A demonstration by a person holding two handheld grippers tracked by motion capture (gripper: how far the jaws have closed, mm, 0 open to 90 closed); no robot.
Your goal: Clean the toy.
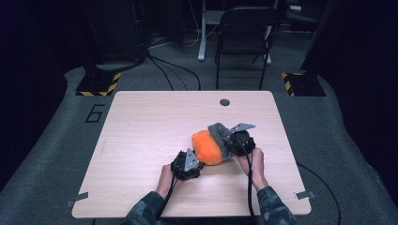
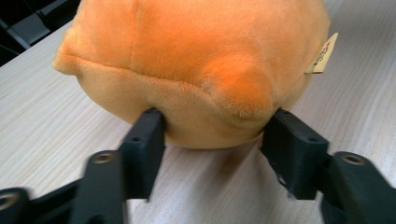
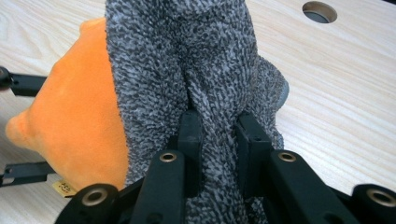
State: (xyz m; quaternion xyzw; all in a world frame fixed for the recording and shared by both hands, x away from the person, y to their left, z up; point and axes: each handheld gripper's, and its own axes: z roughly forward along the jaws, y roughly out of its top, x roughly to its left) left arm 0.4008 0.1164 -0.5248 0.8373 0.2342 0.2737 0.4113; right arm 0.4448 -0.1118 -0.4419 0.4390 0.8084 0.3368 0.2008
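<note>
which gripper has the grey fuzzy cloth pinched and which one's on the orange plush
The right gripper pinches a fold of the grey fuzzy cloth between narrow jaws. The left gripper spans the orange plush with jaws set wide.

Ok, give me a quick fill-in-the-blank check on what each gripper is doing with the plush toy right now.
1. The left gripper has its jaws on either side of the ____ plush toy.
2. The right gripper pinches the speckled ____ fabric between its jaws.
3. The plush toy rests on the ____ table.
4. A small paper ____ sticks out from the toy's side in the left gripper view.

Missing words: orange; grey; wooden; tag
</note>
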